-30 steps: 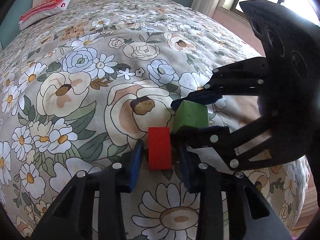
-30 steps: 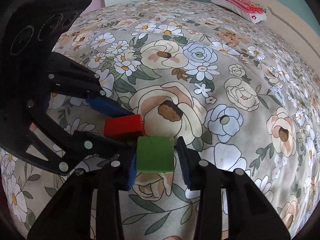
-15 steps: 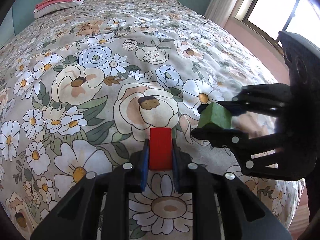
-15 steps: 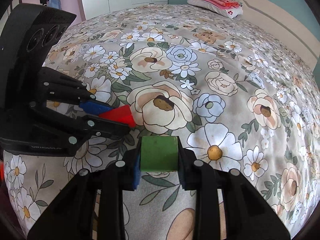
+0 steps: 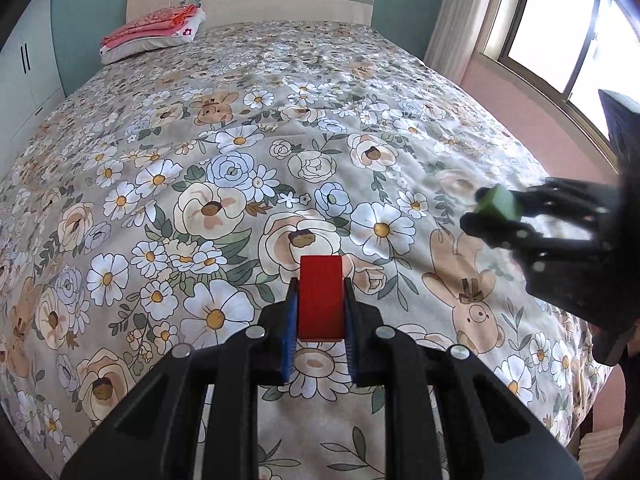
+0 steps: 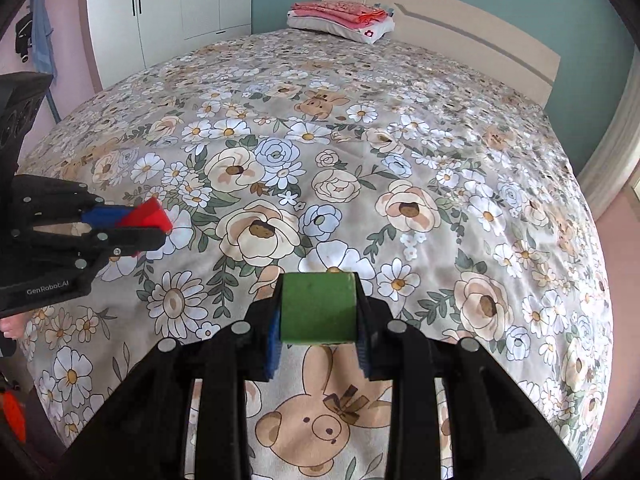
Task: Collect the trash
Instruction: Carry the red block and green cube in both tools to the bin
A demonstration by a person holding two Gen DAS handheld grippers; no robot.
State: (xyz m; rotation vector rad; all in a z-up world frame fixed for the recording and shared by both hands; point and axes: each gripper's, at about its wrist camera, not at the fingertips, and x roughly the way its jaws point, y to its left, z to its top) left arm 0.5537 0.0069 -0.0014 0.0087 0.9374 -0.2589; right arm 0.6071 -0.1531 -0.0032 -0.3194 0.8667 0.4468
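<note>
My left gripper point(image 5: 321, 300) is shut on a red block point(image 5: 321, 296) and holds it above the floral bedspread point(image 5: 224, 168). My right gripper point(image 6: 318, 312) is shut on a green block point(image 6: 317, 307), also lifted off the bed. In the left wrist view the right gripper point(image 5: 492, 216) with the green block point(image 5: 498, 203) is at the far right, blurred. In the right wrist view the left gripper point(image 6: 158, 224) with the red block point(image 6: 146, 216) is at the left edge.
Folded pink and white bedding point(image 5: 154, 32) lies by the wooden headboard point(image 5: 256, 4). A window point(image 5: 568, 28) is to the right of the bed. White wardrobes point(image 6: 176, 4) stand beyond the bed's far side. Something orange point(image 6: 12, 412) shows at the lower left.
Both grippers closed on their blocks, lifted them off the bedspread and drew back and apart from each other. The bed now looks farther below.
</note>
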